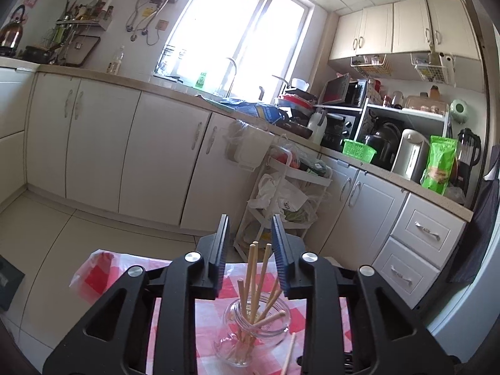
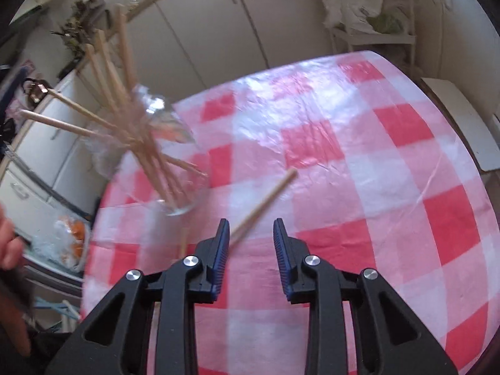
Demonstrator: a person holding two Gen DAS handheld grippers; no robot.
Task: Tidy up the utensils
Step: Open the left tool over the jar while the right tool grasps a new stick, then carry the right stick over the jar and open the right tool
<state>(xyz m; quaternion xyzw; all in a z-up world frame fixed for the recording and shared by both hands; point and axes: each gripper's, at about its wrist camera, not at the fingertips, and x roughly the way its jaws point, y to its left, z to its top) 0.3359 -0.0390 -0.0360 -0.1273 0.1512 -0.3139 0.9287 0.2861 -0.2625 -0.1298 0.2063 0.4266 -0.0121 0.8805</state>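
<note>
A clear glass jar [image 1: 259, 331] stands on the red-and-white checked tablecloth [image 1: 212, 322], with several wooden chopsticks [image 1: 250, 275] leaning out of it. My left gripper [image 1: 250, 222] hovers just above and behind the jar, open, with nothing pressed between its blue pads. In the right wrist view the same jar [image 2: 168, 156] is at the left of the table, blurred. My right gripper [image 2: 250, 222] points down at the tablecloth [image 2: 343, 156], open and empty. A loose chopstick [image 2: 265, 200] lies on the cloth just past its left fingertip. A second loose chopstick [image 2: 183, 243] lies left of it.
White kitchen cabinets [image 1: 103, 143] and a cluttered counter ring the room. A white trolley rack [image 1: 281, 206] stuffed with bags stands beyond the table. A person's hand [image 2: 9, 243] shows at the left edge. A bag with orange items [image 2: 68, 243] sits below the table's left rim.
</note>
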